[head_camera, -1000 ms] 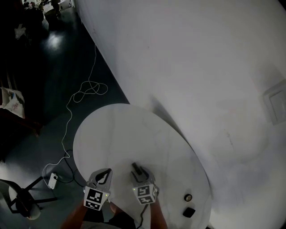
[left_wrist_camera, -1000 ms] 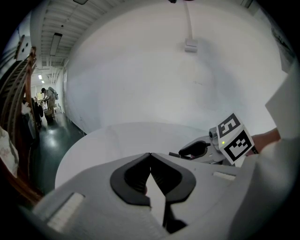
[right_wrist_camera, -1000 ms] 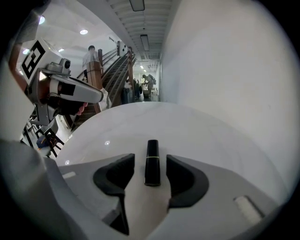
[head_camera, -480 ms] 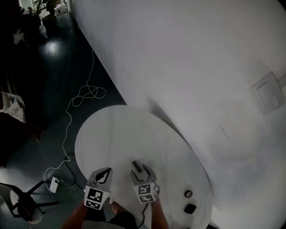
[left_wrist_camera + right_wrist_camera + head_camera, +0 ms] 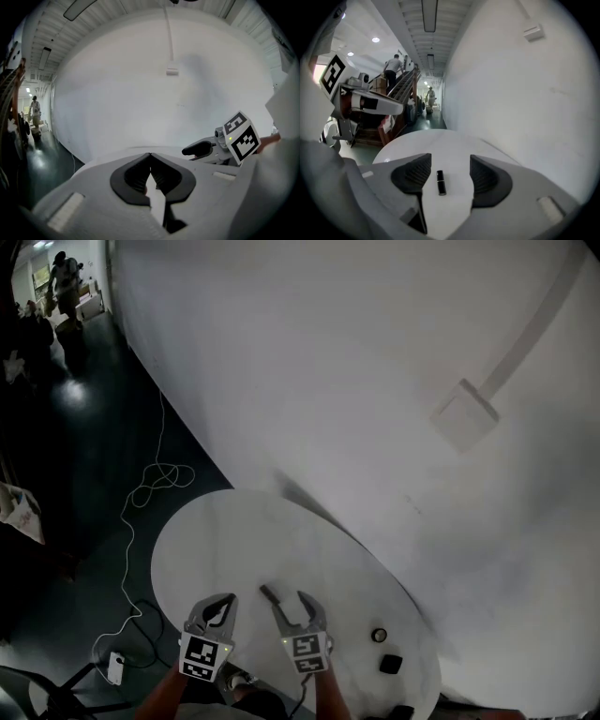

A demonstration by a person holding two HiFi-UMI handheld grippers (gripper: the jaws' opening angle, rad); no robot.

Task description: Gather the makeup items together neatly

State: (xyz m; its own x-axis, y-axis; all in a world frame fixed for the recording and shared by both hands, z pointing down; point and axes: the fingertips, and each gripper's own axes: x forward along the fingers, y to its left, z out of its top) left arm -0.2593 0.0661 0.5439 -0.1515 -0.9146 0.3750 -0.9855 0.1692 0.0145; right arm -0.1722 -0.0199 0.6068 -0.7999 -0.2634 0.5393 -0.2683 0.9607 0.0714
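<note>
One small dark item (image 5: 391,664) — indistinct.

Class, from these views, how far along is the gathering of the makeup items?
Done: little. The black tube lies apart from the round item and square item. In hand: nothing; the right gripper has just been opening its fingers above the tube; the left gripper is shut, empty. Left: bringing them together.

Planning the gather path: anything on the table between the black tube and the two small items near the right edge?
Nothing visible on the table between the tube and the round item and black item. Only the right gripper, jaws just opened, holding nothing, hangs by the tube.
</note>
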